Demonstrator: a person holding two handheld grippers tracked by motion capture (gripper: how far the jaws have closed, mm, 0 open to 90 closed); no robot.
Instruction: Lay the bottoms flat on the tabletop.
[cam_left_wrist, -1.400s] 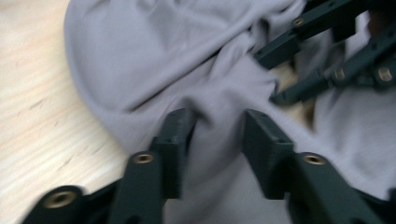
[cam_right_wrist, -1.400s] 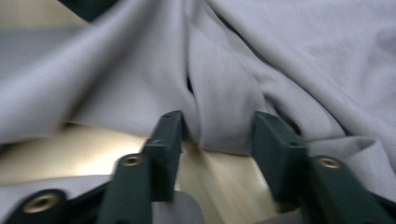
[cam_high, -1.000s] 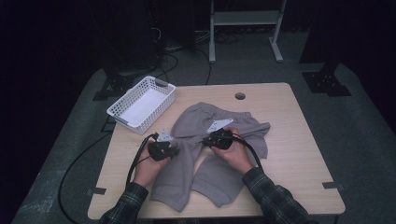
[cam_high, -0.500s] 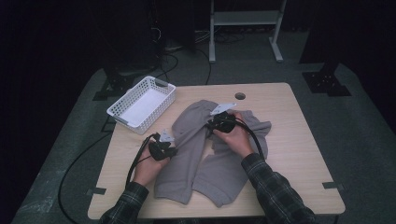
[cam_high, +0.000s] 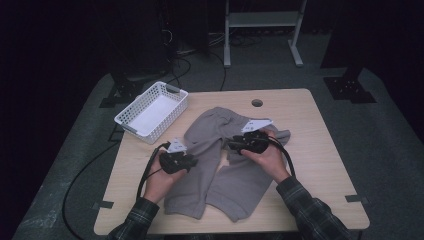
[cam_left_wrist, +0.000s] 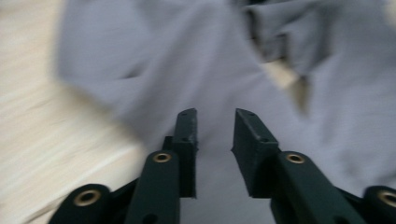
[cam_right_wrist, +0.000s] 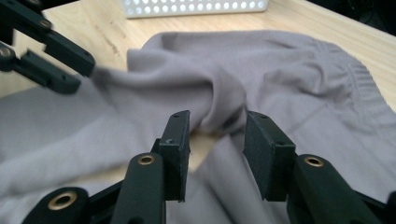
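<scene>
A: Where are the trousers (cam_high: 220, 165) now?

B: Flat in the middle of the bench (cam_high: 320, 165), waistband toward the far edge, both legs running back to the person. A white basket (cam_high: 150, 111) stands apart at the far left corner.

A: And the grippers?

B: Both have just been opening. The left gripper (cam_high: 189, 161) hovers at the outer edge of the left leg with its jaws parted; in the left gripper view (cam_left_wrist: 215, 130) there is only cloth lying beneath the gap, nothing pinched. The right gripper (cam_high: 234, 145) is over the crotch area, released too; in the right gripper view (cam_right_wrist: 217, 130) a raised fold of cloth sits just beyond its tips.

A: How will the cloth behave?

B: I'd judge it light, soft and limp. It bunches and sags, so it won't hold a shape when lifted. Not fragile, hardly slippery.

A: Where to take hold?

B: Probably at the waistband or a hem, where the cloth is doubled and thicker, pinching a raised fold rather than flat cloth.
</scene>
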